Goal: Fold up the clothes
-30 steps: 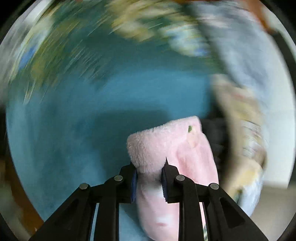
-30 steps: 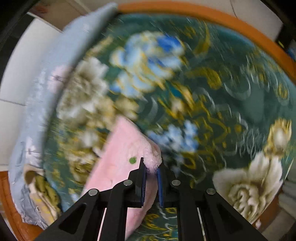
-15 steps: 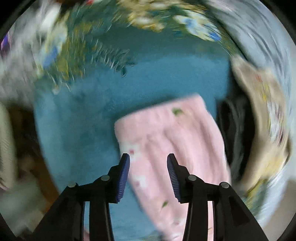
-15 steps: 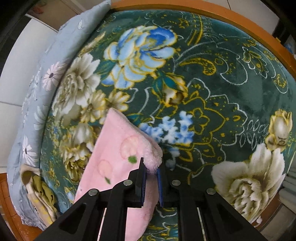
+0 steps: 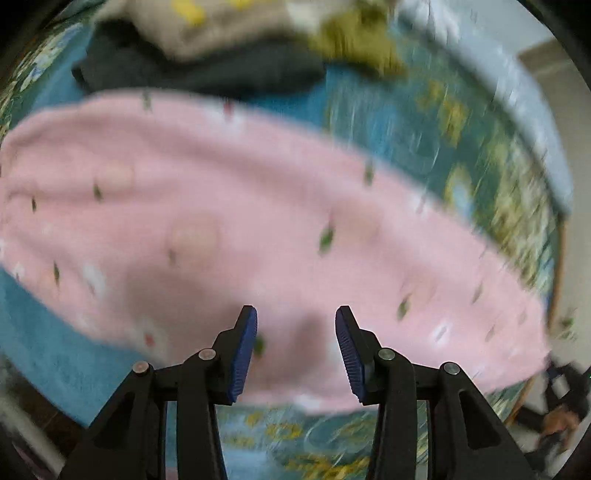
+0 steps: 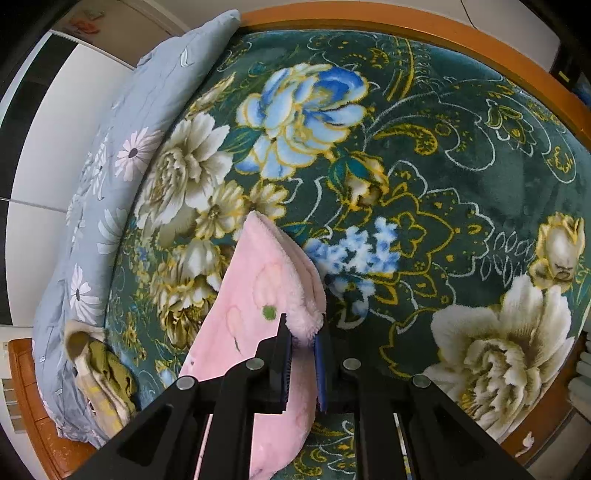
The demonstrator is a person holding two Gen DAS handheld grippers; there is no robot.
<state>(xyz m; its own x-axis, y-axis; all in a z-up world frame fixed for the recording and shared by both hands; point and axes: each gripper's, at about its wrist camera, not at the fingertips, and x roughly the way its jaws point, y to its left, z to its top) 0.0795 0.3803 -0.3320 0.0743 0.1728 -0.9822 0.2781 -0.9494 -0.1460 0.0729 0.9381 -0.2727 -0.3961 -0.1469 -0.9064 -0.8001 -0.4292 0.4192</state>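
Observation:
A fluffy pink garment (image 5: 229,229) with small printed spots lies stretched across the bed in the blurred left wrist view. My left gripper (image 5: 295,349) is open just above its near edge, nothing between the blue pads. In the right wrist view the same pink garment (image 6: 255,306) rises in a folded peak, and my right gripper (image 6: 304,339) is shut on its fluffy corner, holding it above the green floral blanket (image 6: 424,155).
A dark garment (image 5: 207,70) and a beige and olive one (image 5: 258,22) lie piled beyond the pink one. A grey daisy-print pillow (image 6: 118,177) runs along the bed's left side, with crumpled clothes (image 6: 99,373) beside it. An orange wooden bed frame (image 6: 406,26) borders the blanket.
My left gripper let go of the pink garment, opened, and swung round so the garment now lies spread before it. My right gripper kept its hold and hardly moved.

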